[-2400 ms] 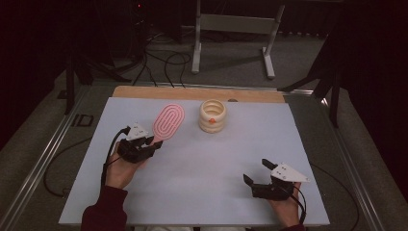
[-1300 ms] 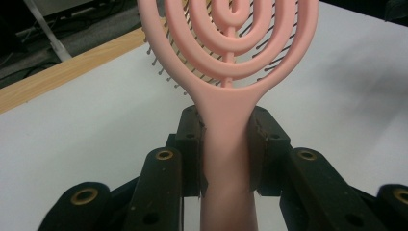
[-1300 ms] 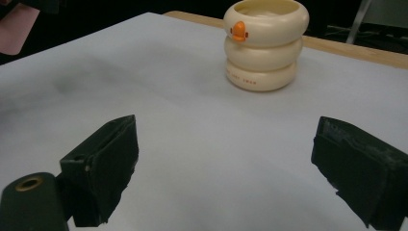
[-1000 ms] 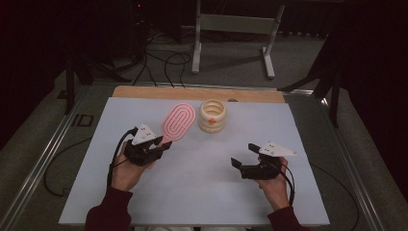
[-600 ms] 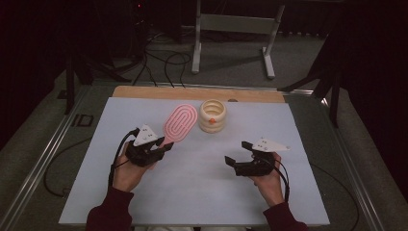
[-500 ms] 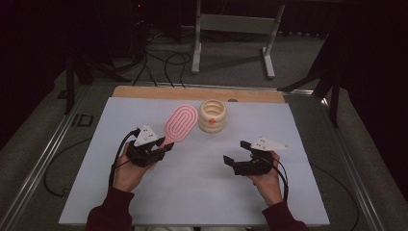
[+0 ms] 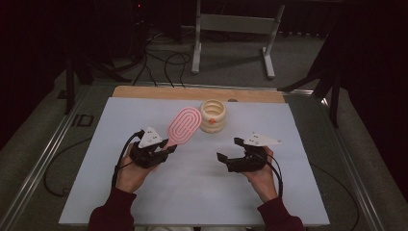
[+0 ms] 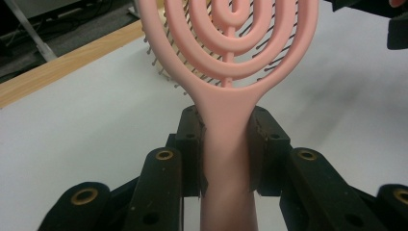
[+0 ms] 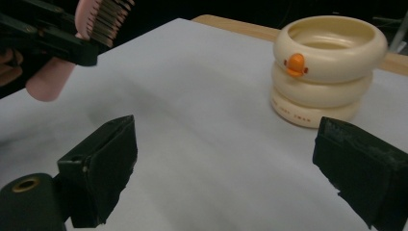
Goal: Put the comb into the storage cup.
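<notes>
A pink oval hairbrush (image 7: 184,125) with a ringed, open back is held by its handle in my left gripper (image 7: 163,149), which is shut on it. In the left gripper view both pads clamp the handle (image 8: 226,159) and the head (image 8: 226,91) rises above them, bristles facing away. A cream ring-stacked cup with an orange duck bill (image 7: 213,115) stands just right of the brush head. My right gripper (image 7: 228,150) hovers over the mat to the right, open with nothing between its pads (image 9: 103,159). The right gripper view has the cup (image 9: 327,62) ahead and the brush (image 9: 98,14) at upper left.
A white mat (image 7: 192,192) covers the table, with a wooden strip (image 7: 192,92) along its far edge. Metal rails (image 7: 43,159) run along the table's sides. Cables and a stand's legs (image 7: 231,43) lie on the floor beyond.
My right gripper has come in from the lower right toward the mat's middle and risen a little. The left gripper has carried the brush slightly right, closer to the cup.
</notes>
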A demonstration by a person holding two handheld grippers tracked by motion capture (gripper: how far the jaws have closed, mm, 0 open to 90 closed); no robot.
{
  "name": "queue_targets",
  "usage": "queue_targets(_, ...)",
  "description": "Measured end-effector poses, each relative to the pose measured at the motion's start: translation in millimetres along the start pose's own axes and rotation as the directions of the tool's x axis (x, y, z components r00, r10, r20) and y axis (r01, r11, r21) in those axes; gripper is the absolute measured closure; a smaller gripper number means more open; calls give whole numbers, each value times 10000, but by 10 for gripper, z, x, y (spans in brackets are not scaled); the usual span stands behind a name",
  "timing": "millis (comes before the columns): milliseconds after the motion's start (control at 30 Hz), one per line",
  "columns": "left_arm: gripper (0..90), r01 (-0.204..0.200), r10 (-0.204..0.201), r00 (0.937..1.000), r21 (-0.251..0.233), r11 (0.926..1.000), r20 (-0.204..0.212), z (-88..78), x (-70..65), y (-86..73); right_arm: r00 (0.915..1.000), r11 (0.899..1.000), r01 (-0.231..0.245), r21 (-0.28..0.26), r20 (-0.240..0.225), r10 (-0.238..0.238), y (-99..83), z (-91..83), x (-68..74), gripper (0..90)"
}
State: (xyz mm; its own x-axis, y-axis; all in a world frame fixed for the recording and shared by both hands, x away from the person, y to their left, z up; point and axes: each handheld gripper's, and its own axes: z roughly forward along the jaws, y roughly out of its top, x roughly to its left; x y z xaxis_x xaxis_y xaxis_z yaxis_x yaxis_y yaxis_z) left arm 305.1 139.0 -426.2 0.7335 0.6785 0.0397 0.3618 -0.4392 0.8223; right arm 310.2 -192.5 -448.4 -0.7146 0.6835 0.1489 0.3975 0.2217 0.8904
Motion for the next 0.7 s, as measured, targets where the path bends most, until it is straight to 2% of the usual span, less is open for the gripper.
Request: queue_targets(700, 702, -311, 310, 9992, 49, 9995, 267, 65, -114, 22, 9963, 9993, 278, -244, -803, -297, 324, 185, 171, 86)
